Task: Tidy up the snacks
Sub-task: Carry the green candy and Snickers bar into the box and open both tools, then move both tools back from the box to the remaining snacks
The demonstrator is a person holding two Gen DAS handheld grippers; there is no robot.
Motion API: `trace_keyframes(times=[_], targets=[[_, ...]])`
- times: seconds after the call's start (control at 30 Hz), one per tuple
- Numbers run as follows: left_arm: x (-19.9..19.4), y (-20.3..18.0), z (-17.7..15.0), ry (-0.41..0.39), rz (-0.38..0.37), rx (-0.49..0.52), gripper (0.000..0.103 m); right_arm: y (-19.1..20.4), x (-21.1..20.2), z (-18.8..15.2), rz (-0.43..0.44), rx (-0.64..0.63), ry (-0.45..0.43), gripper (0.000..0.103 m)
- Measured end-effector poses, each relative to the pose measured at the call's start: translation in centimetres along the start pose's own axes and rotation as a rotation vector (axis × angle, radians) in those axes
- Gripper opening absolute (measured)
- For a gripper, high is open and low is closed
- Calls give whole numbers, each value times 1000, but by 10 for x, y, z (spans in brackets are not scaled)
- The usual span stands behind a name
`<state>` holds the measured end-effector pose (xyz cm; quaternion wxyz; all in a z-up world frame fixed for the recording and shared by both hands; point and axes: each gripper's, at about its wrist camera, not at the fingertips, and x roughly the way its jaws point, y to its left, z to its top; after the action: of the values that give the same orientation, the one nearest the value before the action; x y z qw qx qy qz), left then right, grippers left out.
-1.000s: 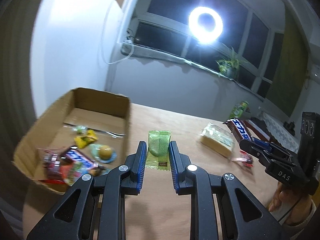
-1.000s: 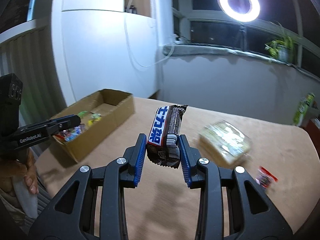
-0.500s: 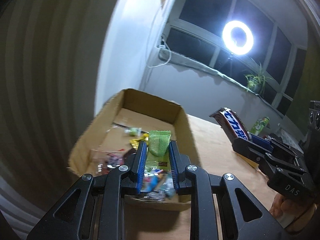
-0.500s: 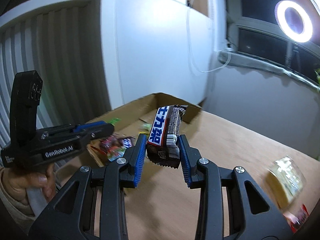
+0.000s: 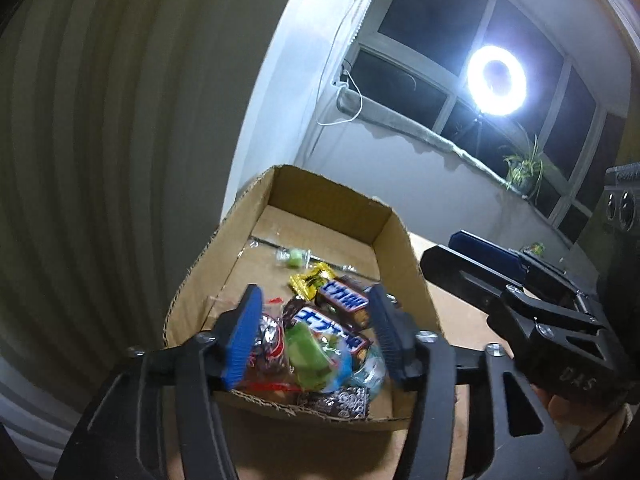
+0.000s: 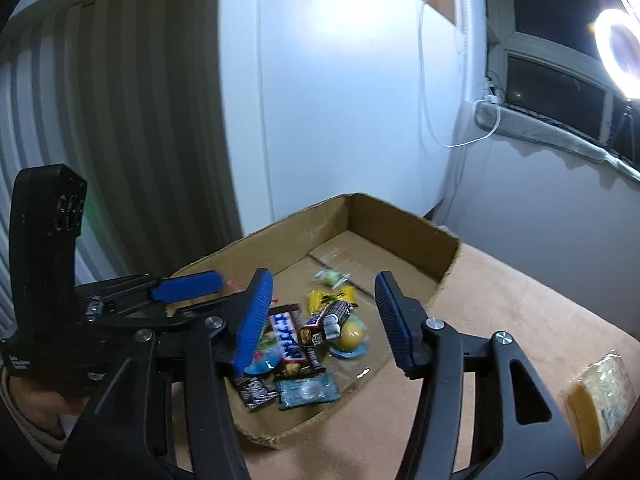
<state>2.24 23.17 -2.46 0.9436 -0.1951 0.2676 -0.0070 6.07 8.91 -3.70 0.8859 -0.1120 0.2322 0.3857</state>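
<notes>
Brown cardboard box (image 6: 400, 216) on tan table (image 6: 520, 312); both tongs, left gripper (image 5: 314, 336) and right gripper (image 6: 324, 320), gape wide above it; blurred green wafer packet (image 5: 306, 354) at 6 o'clock between left jaws.

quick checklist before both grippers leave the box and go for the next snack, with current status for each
1. Left gripper open, nothing between its fingers: ok.
2. Right gripper open, nothing held: ok.
3. Green packet in the cardboard box: ok, though blurred, maybe not settled.
4. Chocolate bar in the box: ok, lying on the pile.
5. Next target in view: ok, yellow wrapped snack lies on the table to the right of the box.
6. Snacks clear of the box's near wall: cannot tell.
</notes>
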Motion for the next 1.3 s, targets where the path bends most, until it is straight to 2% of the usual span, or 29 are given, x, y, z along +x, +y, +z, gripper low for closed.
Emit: trace_keyframes(times=[0.13,0.37,0.73,0.97,1.17,1.3], targets=[[-11,-1,6,-13,-25,1,67,-4,-10,6,-35,5,-10,57],[-25,1,12,-34,-32,4,68,-8,-29,11,-73,18,-34,63],[-28,-7,15,-57,-33,12,68,-18,-50,1,-107,27,-34,63],[-25,-21,14,-46,-42,35,68,-37,-69,-21,-161,57,-18,64],[-24,-44,7,-35,-77,66,70,-61,-88,-55,-231,105,44,64],[-14,-67,0,-1,-100,105,72,-82,-110,-81,-271,151,53,64]])
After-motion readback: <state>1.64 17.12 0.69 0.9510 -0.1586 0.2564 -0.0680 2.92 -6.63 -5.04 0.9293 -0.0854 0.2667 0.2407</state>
